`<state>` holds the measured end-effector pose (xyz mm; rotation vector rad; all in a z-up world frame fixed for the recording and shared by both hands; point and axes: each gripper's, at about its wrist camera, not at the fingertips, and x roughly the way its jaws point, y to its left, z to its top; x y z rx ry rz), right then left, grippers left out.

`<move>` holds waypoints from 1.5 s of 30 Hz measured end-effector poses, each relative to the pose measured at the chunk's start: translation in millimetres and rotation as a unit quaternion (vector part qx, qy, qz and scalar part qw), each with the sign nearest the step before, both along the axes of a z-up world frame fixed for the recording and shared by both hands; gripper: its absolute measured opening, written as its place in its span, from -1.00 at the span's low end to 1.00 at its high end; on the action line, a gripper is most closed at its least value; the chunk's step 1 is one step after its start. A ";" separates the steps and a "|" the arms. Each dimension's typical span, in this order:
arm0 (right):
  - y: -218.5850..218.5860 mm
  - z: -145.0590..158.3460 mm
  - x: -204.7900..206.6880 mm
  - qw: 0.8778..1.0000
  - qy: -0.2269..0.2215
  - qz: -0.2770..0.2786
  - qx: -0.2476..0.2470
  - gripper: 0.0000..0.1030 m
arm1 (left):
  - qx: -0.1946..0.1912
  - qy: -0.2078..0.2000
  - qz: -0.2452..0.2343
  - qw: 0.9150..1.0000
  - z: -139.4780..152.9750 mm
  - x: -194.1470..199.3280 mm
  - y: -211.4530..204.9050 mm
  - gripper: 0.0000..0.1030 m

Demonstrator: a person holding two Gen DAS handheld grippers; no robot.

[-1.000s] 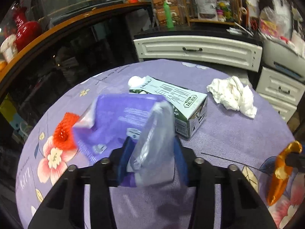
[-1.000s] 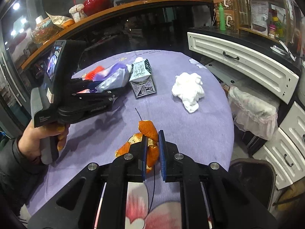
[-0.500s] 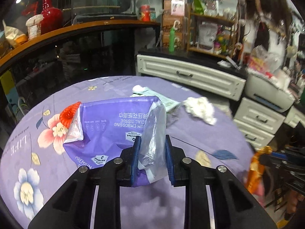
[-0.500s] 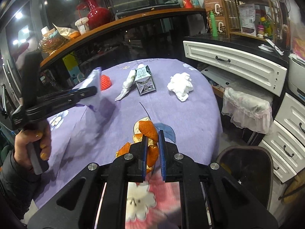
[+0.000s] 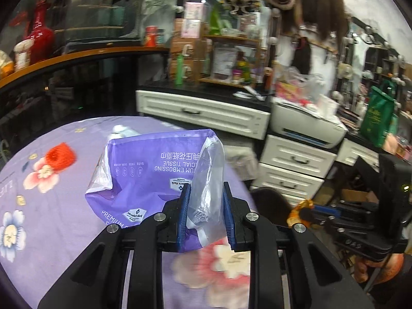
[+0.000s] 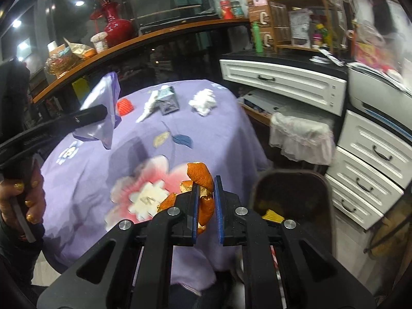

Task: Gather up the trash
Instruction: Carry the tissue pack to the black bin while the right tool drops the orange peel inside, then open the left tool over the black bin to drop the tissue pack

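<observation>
The round table [image 6: 85, 180] under its purple flowered cloth fills most of my view, with white drawers [image 6: 280, 82] behind it. Off the table's right edge stands a dark bin [image 6: 291, 193] with something yellow inside. My left gripper [image 5: 206, 211] is clamped on a purple tissue wrapper [image 5: 154, 175], its clear plastic end pinched between the blue pads, and the wrapper hangs in the air above the cloth. My right gripper [image 6: 206, 200] is nearly closed on a curl of orange peel [image 6: 202, 177], held above the table's near edge, close to the bin. On the far side of the table lie a milk carton [image 6: 168, 100] with a white wad [image 6: 150, 104] touching its left side, a crumpled tissue [image 6: 203, 100] to its right, and a red net [image 6: 125, 106] to its left.
</observation>
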<state>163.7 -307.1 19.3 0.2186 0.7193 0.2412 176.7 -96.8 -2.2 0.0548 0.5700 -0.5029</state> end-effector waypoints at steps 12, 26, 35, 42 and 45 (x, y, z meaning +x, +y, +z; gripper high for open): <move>-71.3 -64.9 0.5 0.993 0.070 -0.096 -0.026 -0.77 | -0.003 0.002 -0.113 0.994 -3.7 -21.3 -105.7 -0.53; -119.7 -123.0 -0.8 0.976 0.125 -0.181 0.009 0.19 | 0.034 0.066 -0.170 0.983 -59.0 -9.8 -176.4 -0.53; -168.8 -110.8 -18.5 0.958 0.111 -0.264 -0.001 0.28 | 0.065 0.112 -0.196 0.972 -101.5 -8.6 -215.4 -0.53; -190.4 -114.7 -28.2 0.952 0.114 -0.285 0.006 0.29 | 0.092 0.137 -0.205 0.965 -132.2 -8.7 -231.0 -0.53; -191.8 -118.2 -29.4 0.951 0.117 -0.286 0.008 0.29 | 0.097 0.154 -0.209 0.961 -144.9 -8.5 -235.9 -0.53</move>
